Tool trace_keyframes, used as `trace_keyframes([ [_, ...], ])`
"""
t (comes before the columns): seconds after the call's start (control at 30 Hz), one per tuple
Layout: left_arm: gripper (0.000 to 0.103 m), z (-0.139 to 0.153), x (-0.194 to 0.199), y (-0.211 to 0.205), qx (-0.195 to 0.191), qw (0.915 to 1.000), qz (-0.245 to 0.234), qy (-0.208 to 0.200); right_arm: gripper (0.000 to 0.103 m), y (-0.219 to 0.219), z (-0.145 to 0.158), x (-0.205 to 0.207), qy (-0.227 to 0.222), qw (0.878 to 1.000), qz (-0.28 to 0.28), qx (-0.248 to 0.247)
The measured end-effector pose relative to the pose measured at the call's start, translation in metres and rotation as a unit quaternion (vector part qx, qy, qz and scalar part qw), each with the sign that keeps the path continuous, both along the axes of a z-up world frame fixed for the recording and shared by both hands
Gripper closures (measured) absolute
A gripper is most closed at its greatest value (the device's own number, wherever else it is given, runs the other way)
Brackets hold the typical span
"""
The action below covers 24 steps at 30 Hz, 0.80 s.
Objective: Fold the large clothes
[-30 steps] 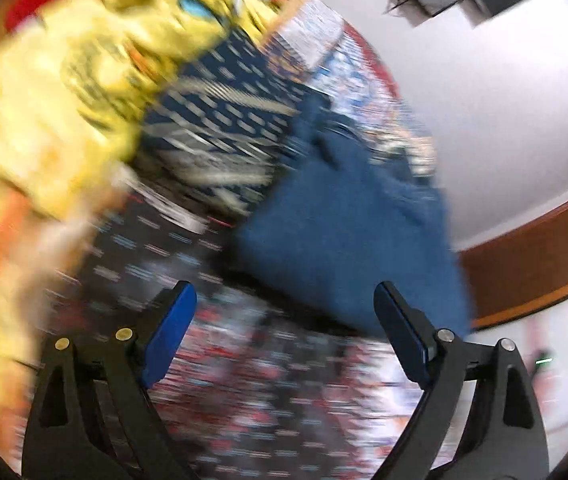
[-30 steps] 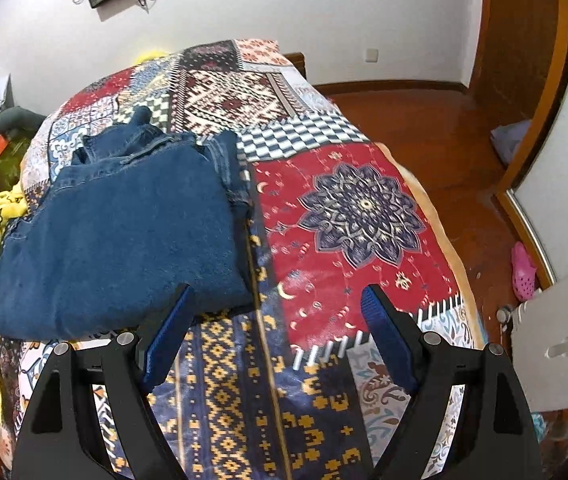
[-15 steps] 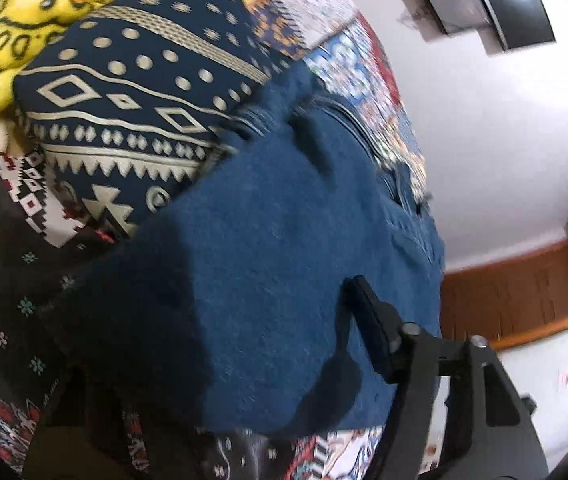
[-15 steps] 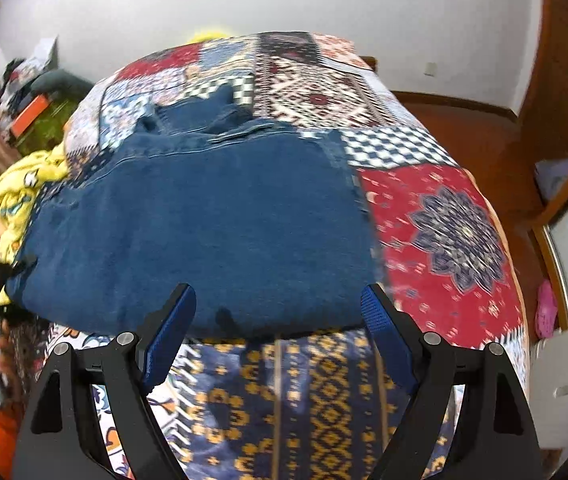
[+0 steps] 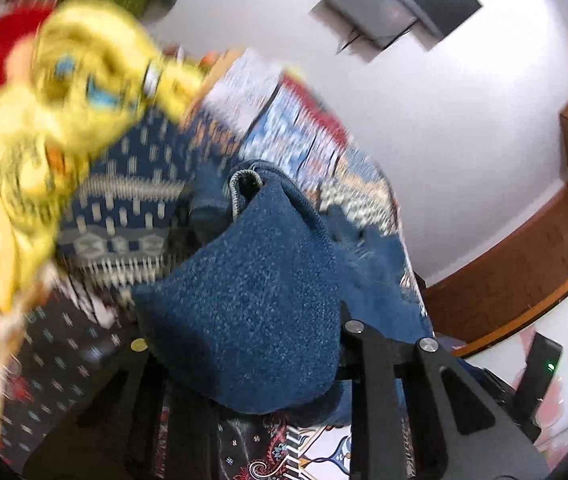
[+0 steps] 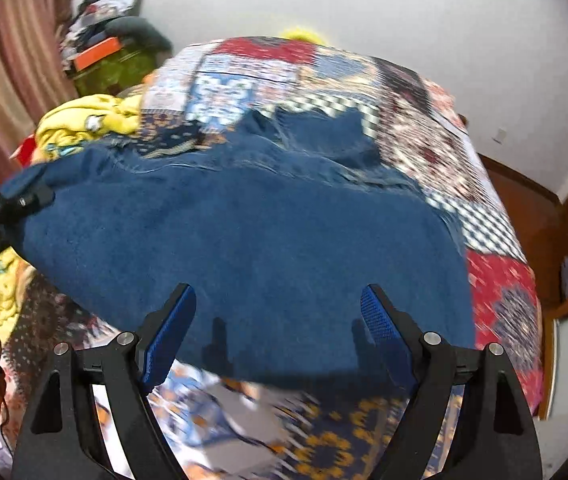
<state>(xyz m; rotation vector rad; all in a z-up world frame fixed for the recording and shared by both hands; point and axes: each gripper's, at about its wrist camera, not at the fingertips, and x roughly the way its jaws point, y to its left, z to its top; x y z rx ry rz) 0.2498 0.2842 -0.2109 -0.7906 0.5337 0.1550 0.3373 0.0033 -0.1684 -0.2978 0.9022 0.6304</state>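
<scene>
Folded blue jeans (image 6: 252, 240) lie across a patchwork bedspread (image 6: 496, 280). My right gripper (image 6: 280, 336) is open, its blue pads either side of the jeans' near edge, holding nothing. In the left wrist view the jeans (image 5: 252, 304) drape over my left gripper (image 5: 244, 344) and hide its fingertips; the cloth looks lifted between the jaws. The left gripper also shows at the left edge of the right wrist view (image 6: 16, 204), at the jeans' left corner.
A crumpled yellow garment (image 5: 44, 128) lies left of the jeans, also in the right wrist view (image 6: 84, 120). A cluttered shelf (image 6: 104, 48) stands at back left. A wall screen (image 5: 396, 4) hangs above. Wooden floor (image 6: 524, 200) lies right of the bed.
My left gripper went under the jeans' left corner and has raised it. My right gripper has moved left and closer to the jeans' near edge, still open.
</scene>
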Motion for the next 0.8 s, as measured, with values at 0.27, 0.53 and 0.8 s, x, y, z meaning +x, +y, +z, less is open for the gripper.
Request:
trace_keyframes([
  [0.27, 0.08, 0.053, -0.019, 0.001, 0.102, 0.9945, 0.017, -0.017, 0.021, 0.077, -0.033, 0.005, 0.07, 0.996, 0.061, 0.013],
  [0.53, 0.08, 0.05, 0.011, -0.014, 0.118, 0.993, 0.002, 0.006, 0.017, 0.098, -0.062, -0.004, 0.083, 0.993, 0.087, -0.017],
  [0.8, 0.08, 0.088, 0.067, -0.08, 0.18, 0.9808, -0.075, 0.003, 0.017, 0.025, -0.017, 0.002, 0.023, 0.999, 0.048, -0.004],
])
